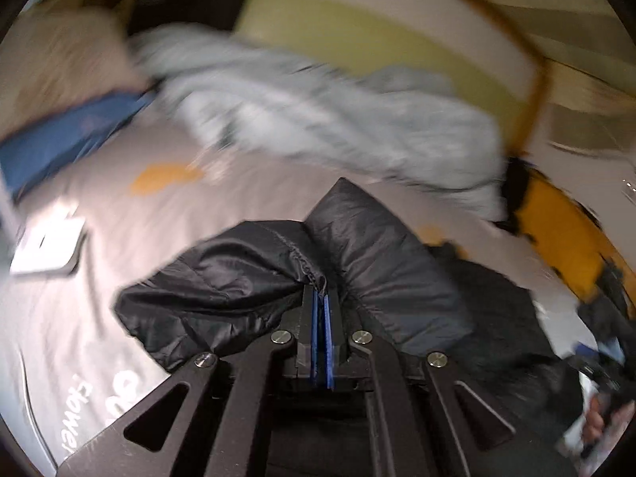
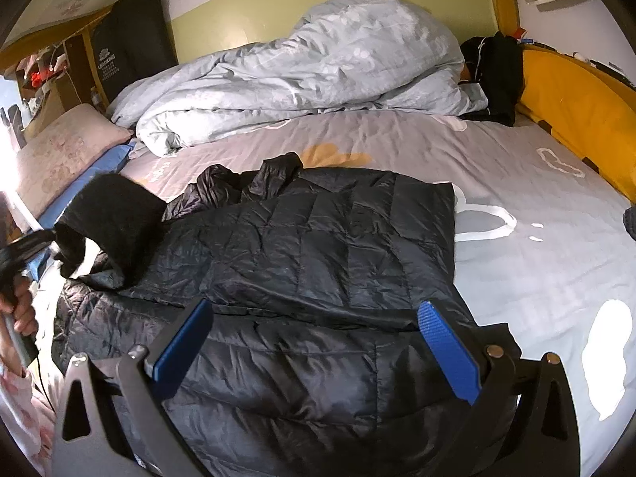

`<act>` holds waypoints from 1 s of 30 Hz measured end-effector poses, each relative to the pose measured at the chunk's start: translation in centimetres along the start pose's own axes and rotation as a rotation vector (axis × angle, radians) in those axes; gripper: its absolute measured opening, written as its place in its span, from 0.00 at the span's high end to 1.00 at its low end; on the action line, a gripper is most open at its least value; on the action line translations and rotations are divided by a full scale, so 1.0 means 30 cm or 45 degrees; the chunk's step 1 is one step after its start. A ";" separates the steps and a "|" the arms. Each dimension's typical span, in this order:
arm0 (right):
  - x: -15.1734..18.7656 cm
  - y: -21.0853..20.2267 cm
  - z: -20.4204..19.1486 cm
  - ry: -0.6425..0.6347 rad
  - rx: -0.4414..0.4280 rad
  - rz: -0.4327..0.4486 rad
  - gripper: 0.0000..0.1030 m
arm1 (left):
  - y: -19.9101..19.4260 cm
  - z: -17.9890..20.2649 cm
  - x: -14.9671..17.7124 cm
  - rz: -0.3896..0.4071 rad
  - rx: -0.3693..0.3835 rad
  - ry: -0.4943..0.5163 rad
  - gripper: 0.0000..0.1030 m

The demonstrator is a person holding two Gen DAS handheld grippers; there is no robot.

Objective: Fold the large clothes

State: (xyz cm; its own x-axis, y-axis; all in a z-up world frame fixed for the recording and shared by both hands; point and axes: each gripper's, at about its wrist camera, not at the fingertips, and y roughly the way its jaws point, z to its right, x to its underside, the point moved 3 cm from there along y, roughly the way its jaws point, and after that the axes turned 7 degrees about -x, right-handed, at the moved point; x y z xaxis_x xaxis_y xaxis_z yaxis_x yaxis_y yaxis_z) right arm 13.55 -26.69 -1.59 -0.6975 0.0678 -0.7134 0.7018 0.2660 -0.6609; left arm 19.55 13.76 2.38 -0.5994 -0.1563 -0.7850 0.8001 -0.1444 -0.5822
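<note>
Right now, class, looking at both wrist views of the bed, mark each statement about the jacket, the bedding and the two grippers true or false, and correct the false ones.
1. The left gripper is shut on a fold of the black puffer jacket. True.
2. The right gripper is clamped on the jacket's hem. False: its jaws stand wide open over the jacket, gripping nothing.
3. A pale blue duvet lies bunched at the far side of the bed. True.
4. The jacket lies on a bare wooden floor. False: it lies on a grey printed bedsheet.
5. A pink pillow sits on top of the jacket. False: it lies at the bed's left edge, apart from the jacket.
</note>
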 end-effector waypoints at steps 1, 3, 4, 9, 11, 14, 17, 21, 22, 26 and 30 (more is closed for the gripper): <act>-0.002 -0.002 0.000 0.005 -0.003 0.003 0.00 | -0.025 0.048 -0.003 0.013 0.028 0.036 0.98; -0.009 -0.007 0.005 0.016 -0.003 0.012 0.00 | -0.062 0.146 -0.004 0.025 0.072 0.117 0.98; -0.011 -0.012 0.009 0.025 -0.002 0.018 0.00 | -0.073 0.188 -0.002 0.027 0.093 0.149 0.98; -0.027 -0.046 0.031 0.061 0.003 0.055 0.00 | -0.067 0.379 0.034 -0.009 0.190 0.226 0.98; -0.036 -0.064 0.038 0.070 0.012 0.076 0.00 | -0.047 0.447 0.055 -0.023 0.220 0.265 0.98; -0.047 -0.089 0.051 0.078 0.019 0.099 0.00 | -0.057 0.558 0.081 -0.010 0.303 0.309 0.97; -0.063 -0.115 0.068 0.091 0.024 0.130 0.00 | -0.058 0.660 0.100 -0.008 0.307 0.372 0.97; -0.077 -0.140 0.092 0.107 0.037 0.158 0.00 | -0.067 0.766 0.112 -0.010 0.357 0.397 0.96; -0.080 -0.145 0.097 0.109 0.043 0.164 0.00 | -0.074 0.784 0.115 -0.010 0.372 0.399 0.94; -0.086 -0.169 0.113 0.102 0.079 0.192 0.00 | -0.112 0.808 0.117 0.016 0.375 0.410 0.74; -0.088 -0.176 0.117 0.102 0.076 0.197 0.00 | -0.160 0.738 0.112 0.059 0.324 0.412 0.60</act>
State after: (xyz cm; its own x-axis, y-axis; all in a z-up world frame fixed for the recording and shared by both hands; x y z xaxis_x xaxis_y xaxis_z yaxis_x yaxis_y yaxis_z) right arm 12.19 -31.65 2.95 -0.5879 0.1802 -0.7886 0.8075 0.1888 -0.5588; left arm 13.20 -7.71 7.23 -0.4922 0.1413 -0.8589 0.7708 -0.3878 -0.5055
